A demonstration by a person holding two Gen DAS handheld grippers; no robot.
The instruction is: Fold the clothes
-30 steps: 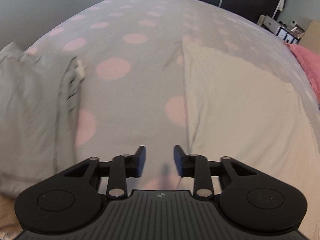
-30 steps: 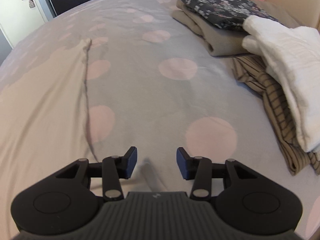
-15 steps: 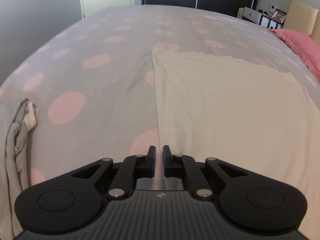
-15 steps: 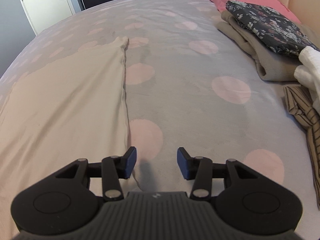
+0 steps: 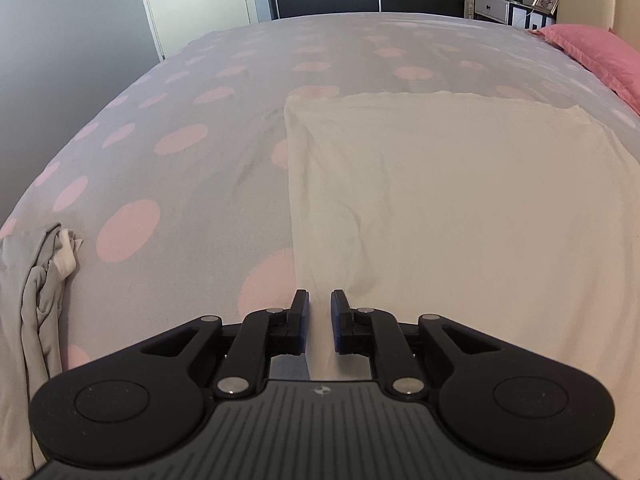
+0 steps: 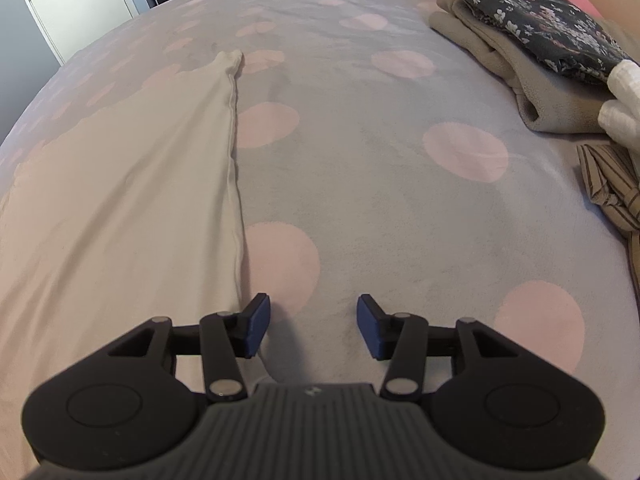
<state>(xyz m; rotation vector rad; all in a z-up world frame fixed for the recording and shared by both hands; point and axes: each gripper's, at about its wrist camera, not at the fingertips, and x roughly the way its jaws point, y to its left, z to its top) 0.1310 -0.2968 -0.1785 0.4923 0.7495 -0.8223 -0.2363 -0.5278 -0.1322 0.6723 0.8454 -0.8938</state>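
Readable text: none in either view
Left gripper point(image 5: 319, 322) housing: one small round embossed mark on the ribbed body just behind the fingers; too small to read
Right gripper point(image 6: 313, 325) housing: a similar small embossed mark at the same spot; it cannot be read as letters

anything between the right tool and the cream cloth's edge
Nothing visible. The right tool is open just beside the cream cloth, with only bare bedspread between its fingers.
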